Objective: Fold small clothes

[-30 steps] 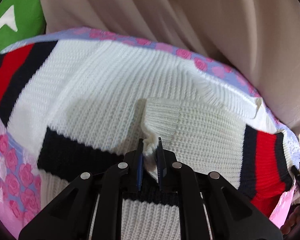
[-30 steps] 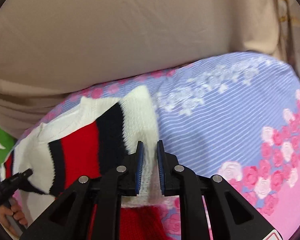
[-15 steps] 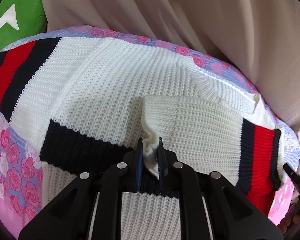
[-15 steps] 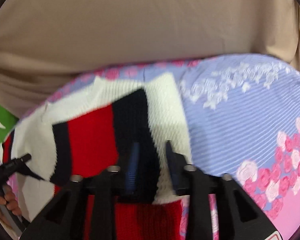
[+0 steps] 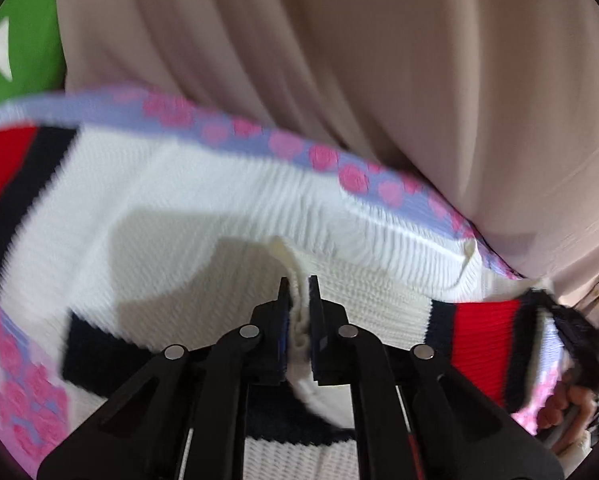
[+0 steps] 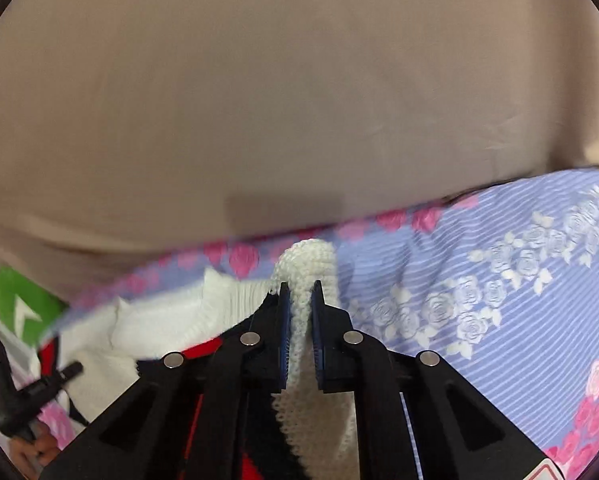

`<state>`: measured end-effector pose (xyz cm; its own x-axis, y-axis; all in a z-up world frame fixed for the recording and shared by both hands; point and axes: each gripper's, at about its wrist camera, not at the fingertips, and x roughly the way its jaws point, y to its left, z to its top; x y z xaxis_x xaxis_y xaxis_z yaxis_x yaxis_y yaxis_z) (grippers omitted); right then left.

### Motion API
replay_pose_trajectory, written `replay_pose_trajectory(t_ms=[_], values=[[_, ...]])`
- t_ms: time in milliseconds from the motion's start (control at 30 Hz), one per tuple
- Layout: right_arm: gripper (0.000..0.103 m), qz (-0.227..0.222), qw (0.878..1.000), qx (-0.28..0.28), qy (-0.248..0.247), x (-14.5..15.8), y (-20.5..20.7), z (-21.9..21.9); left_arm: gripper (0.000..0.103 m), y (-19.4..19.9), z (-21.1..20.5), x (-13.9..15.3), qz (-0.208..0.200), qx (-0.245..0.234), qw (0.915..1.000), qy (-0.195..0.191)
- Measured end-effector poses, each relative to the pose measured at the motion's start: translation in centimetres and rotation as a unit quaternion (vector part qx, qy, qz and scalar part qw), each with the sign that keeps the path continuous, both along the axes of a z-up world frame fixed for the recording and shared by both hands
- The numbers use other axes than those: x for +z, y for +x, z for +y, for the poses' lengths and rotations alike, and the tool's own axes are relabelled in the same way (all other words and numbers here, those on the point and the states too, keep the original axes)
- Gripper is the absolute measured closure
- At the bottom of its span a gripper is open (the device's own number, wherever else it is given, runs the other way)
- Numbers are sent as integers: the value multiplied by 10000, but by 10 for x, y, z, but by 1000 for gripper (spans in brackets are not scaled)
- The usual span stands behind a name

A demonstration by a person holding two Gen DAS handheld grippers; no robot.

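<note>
Two views: left wrist first, then right wrist.
Left wrist, surface: a bedsheet point(image 5: 235, 128) in lilac stripes with pink roses, motion-blurred.
Left wrist, room: a beige curtain point(image 5: 379, 60) hangs in folds behind the bed; a green panel with a white shape point(image 5: 15, 52) shows at the far left.
Left wrist, sweater: a white knit sweater point(image 5: 179, 200) with red and navy bands lies across the sheet, its long axis running left to right; one striped end lies at the left edge of the view, the other at the right.
Left wrist, left gripper point(image 5: 298, 294): clenched on a bunched white fold of the sweater near its middle.
Left wrist, other tool: the right gripper point(image 5: 571, 340) appears blurred at the striped right end.
Right wrist, surface: the same sheet point(image 6: 479, 280), with white roses on lilac stripes.
Right wrist, room: plain beige curtain point(image 6: 279, 100) fills the upper half.
Right wrist, right gripper point(image 6: 299, 300): pinching a cream knit cuff point(image 6: 305, 264), which stands up between the tips.
Right wrist, sweater: the body point(image 6: 159, 320) trails away to the left.
</note>
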<state>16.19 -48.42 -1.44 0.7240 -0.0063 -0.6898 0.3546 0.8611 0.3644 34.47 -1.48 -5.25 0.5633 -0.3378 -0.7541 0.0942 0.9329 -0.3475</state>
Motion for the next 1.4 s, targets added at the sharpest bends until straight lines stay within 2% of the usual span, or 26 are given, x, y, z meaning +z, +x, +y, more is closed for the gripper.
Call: replay_pose_trajectory(t_ms=[100,133,200,267,300,333,367,433,500,567,600,633,667,733,800,867,933,1000,1067,1100,1167,1233,1267,1300,1333,1400], values=[[94,1078,9941,-132,67,-52,14,-20,96,10,-5,-23,283,29,9991,303],[93,907,9958,-142,34,-47,8,-21,96,11,-7,-35,394,36,9984,401],[85,842,9963,-146,-62,-23,0,-17,95,7,-7,-31,298,8,9989,366],[76,504,9986,-93,-166,7,-26,-8,92,0,-1,-24,369,51,9993,83],[59,502,9985,-71,-205,12,-37,-3,89,-5,2,-21,384,55,9992,-63],[46,566,9981,-48,-224,13,-52,2,80,-12,5,-19,404,28,9990,-163],[44,657,9976,1,-222,9,-60,5,75,-17,5,-20,422,-39,9989,-198],[44,1012,9946,101,-200,-9,-75,14,50,-29,1,-30,644,-191,9976,-164],[44,1268,9918,173,2,-29,-81,21,47,-40,2,-42,839,-182,9963,-105],[67,1367,9902,131,255,-40,-77,24,54,-42,-5,-43,704,-94,9975,18],[101,1318,9906,106,361,-37,-75,23,82,-41,-9,-41,696,-115,9975,78],[99,1145,9925,85,424,-29,-77,25,103,-40,-13,-39,744,-216,9970,-13],[99,862,9959,-11,282,-13,-78,24,103,-38,-14,-37,817,-250,9962,-148],[100,659,9978,-87,-37,4,-80,23,103,-37,-17,-31,722,-262,9970,-57],[100,937,9955,-145,-72,-10,-75,12,103,-37,-13,-36,749,-277,9966,190],[101,1490,9886,-194,75,-47,-70,1,103,-36,-8,-50,891,-192,9958,103],[102,1401,9898,-205,183,-42,-71,-3,103,-39,-5,-49,913,-157,9957,13],[102,1284,9914,-233,94,-26,-72,2,103,-45,0,-38,836,-126,9959,-309],[101,1218,9924,-168,-36,-16,-69,7,96,-47,3,-29,677,-157,9961,-553],[98,1189,9927,-173,-130,-14,-71,10,73,-43,0,-27,661,-155,9958,-606],[94,1112,9934,-181,-225,-8,-76,18,44,-34,-6,-27,650,26,9967,-490],[93,1123,9931,-177,-299,-8,-70,18,45,-22,-10,-34,745,73,9960,-486],[93,1138,9927,-158,-364,-4,-72,26,56,-14,-14,-44,967,72,9939,-532],[93,1167,9920,-101,-465,-6,-60,31,84,-11,-14,-49,1072,53,9925,-585],[93,1192,9912,-49,-581,-5,-58,32,95,-12,-12,-49,1075,22,9923,-613],[93,1225,9897,90,-741,-7,-65,40,96,-12,-13,-41,922,-75,9937,-627]])
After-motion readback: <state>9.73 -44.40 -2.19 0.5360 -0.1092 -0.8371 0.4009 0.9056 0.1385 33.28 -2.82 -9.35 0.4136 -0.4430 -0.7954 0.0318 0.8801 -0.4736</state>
